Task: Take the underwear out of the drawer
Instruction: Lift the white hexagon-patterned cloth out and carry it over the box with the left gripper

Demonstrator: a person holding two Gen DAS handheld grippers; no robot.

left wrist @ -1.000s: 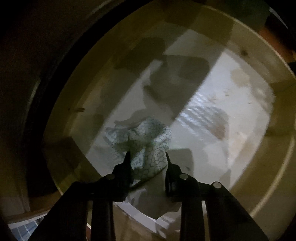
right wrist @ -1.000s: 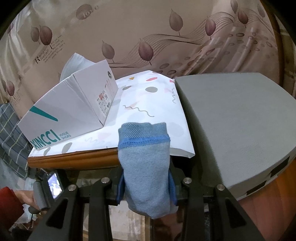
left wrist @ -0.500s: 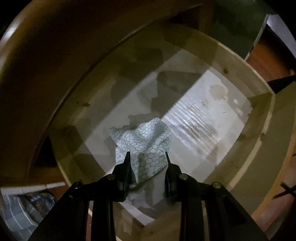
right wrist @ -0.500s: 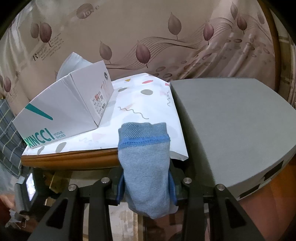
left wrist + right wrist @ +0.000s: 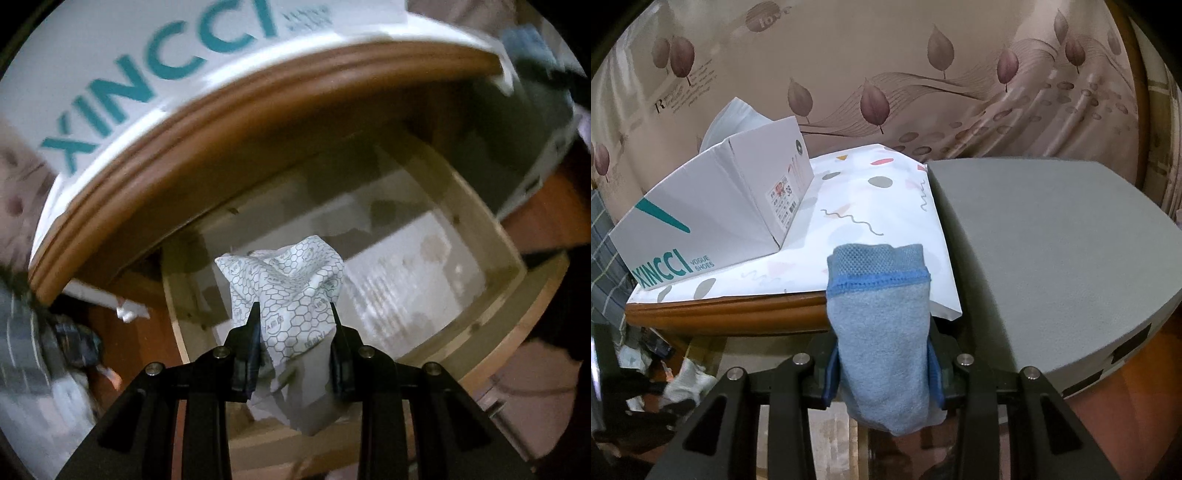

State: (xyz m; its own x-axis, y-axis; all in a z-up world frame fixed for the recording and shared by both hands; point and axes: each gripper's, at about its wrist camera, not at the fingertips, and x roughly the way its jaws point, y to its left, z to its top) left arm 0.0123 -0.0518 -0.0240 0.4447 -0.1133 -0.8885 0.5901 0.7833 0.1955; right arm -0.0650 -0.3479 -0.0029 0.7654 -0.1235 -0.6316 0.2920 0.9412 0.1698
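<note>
Underwear [image 5: 295,291], white with a hexagon print, hung pinched in the closed left gripper [image 5: 294,314] above the open drawer [image 5: 476,236], lifted to clear its walls. The right gripper [image 5: 883,325] clamped a folded blue cloth [image 5: 882,339] before the tabletop's front edge. The drawer's back corners lay in shadow.

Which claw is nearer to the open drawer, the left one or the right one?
Left. The left claw holds patterned underwear right above the open drawer. The right claw, gripping a blue cloth, faces the tabletop; no drawer shows there.
</note>
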